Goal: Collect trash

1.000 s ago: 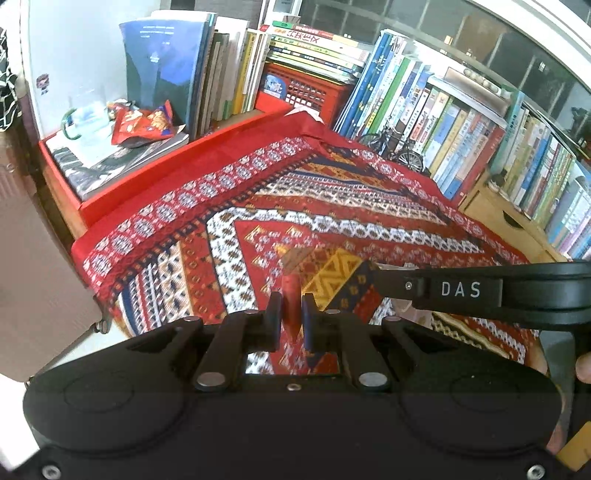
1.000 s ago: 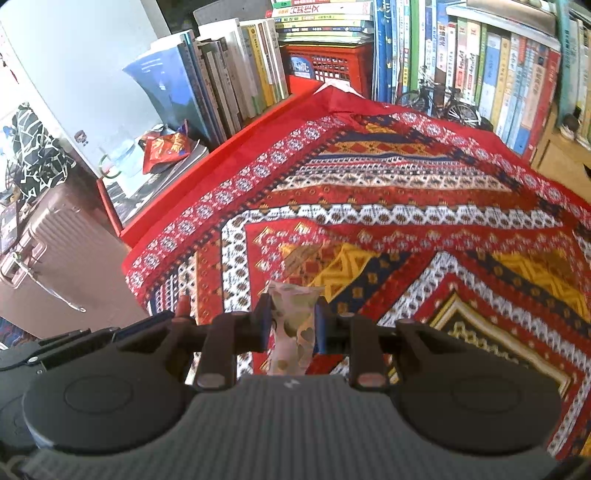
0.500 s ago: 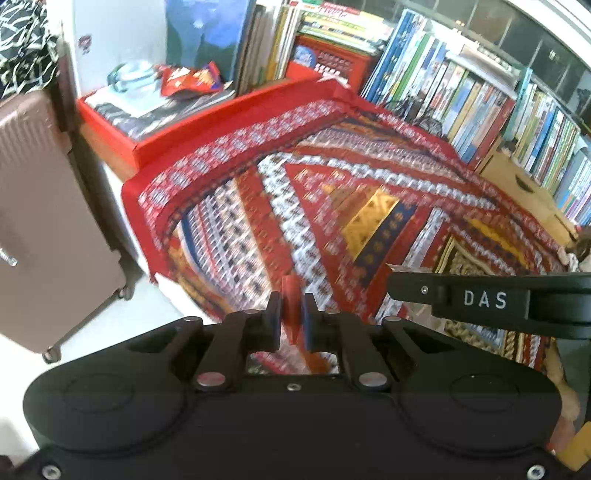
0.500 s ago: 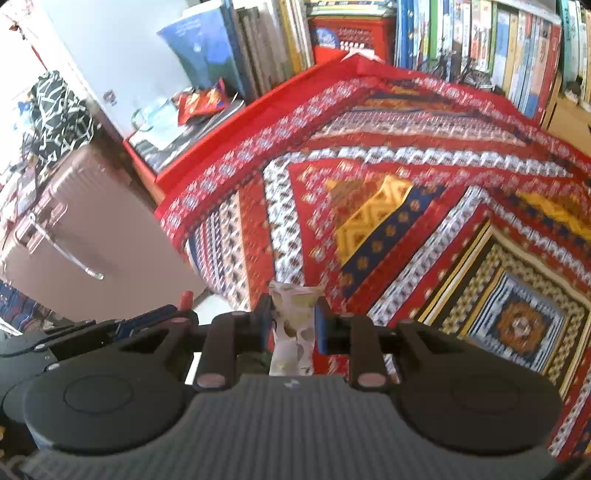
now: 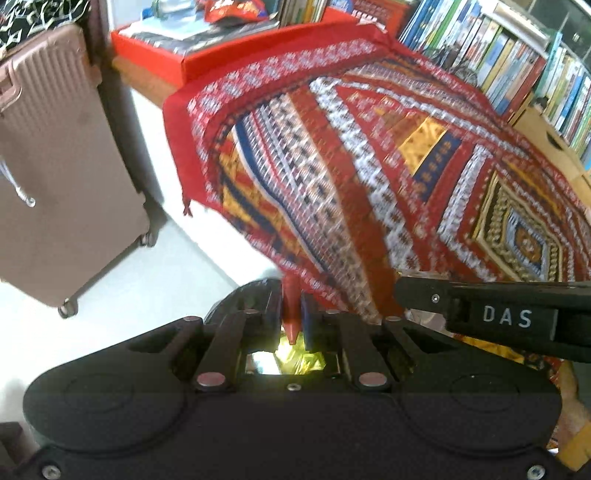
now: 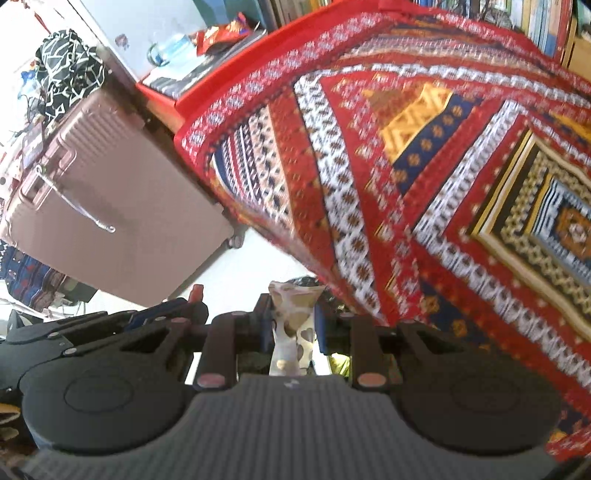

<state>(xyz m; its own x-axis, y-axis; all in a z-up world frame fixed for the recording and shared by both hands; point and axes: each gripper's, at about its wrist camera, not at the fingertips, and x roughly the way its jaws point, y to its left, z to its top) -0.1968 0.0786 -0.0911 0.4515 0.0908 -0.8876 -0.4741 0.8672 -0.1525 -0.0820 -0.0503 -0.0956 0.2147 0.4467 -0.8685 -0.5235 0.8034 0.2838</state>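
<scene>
Your left gripper [image 5: 291, 314] clamps a red wrapper [image 5: 291, 310]; your right gripper [image 6: 293, 325] clamps a heart-print wrapper [image 6: 293, 325], seen only there. Both wrappers stand lengthwise along the fingers, beyond the cloth's [image 5: 369, 166] edge.

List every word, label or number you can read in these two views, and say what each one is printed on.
"DAS": white letters on the black arm of the right gripper, seen in the left wrist view.
Book spines along the far edge of the patterned cloth: printed, but too small and blurred to read.
Red snack packet on the red box: print blurred, unreadable.
Pink suitcase: no readable text.
</scene>
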